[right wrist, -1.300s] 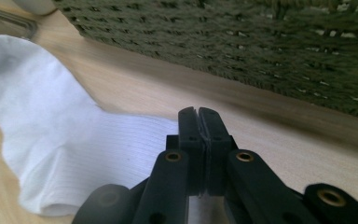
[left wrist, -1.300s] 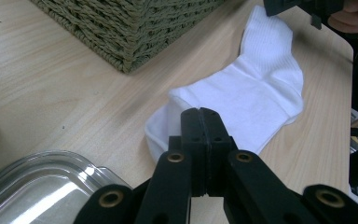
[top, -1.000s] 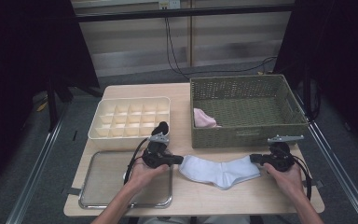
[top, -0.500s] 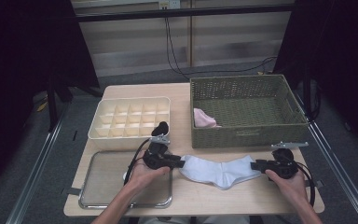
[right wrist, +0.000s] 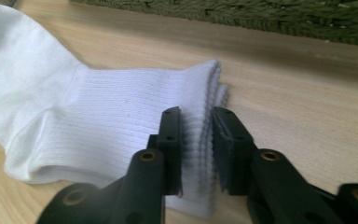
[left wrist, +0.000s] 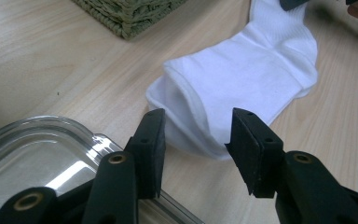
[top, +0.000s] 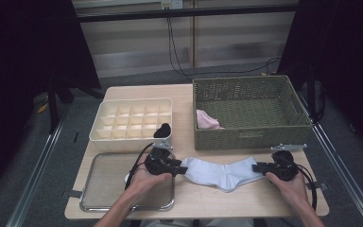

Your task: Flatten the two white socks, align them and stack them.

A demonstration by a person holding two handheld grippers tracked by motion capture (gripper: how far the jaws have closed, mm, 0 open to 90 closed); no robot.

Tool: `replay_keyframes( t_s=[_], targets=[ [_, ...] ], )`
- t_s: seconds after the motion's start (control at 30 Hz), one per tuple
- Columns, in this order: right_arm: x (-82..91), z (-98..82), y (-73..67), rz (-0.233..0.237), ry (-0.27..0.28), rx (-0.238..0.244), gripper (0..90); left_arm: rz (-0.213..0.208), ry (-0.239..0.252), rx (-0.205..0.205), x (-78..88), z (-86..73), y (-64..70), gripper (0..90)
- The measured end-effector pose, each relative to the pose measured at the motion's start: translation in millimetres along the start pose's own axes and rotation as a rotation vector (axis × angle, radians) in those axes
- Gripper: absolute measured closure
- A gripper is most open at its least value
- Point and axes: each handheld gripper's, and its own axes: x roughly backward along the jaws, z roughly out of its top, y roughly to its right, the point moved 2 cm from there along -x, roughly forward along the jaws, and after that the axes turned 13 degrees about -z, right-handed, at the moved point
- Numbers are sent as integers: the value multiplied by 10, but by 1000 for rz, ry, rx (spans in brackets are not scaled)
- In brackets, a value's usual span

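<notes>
Sock: white sock flat on the tabletop, stretched between both grippers, just in front of the wicker basket.
Left hand-held gripper: jaws apart, just been opening; toe end of sock in the gap, pads clear of the cloth.
Right hand-held gripper: jaws just been closing; ribbed cuff pinched between the pads.
Around: metal tray under the left hand; cream divided organizer behind the tray, a black item in its near right compartment; pink cloth inside the basket at its left end.
In the way: tray rim close beside the left jaws; basket front wall just behind the sock.
Left gripper view: sock folded double at the toe, glossy tray rim below the left jaw, basket corner at top.
Right gripper view: cuff ribbing and layered edges between the pads, basket wall across the top.
High view: whole layout, both forearms entering from below.
</notes>
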Motion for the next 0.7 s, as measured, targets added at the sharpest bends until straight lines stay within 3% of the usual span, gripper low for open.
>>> replay_keyframes(
  t_s=[0.3, 0.7],
  targets=[
    [20, 6, 23, 66, -7, -42, 814, -2, -1, 0, -9, -11, -3, 563],
    [169, 42, 86, 121, 49, -60, 817, -14, -15, -13, -41, -28, 25, 621]
  ],
)
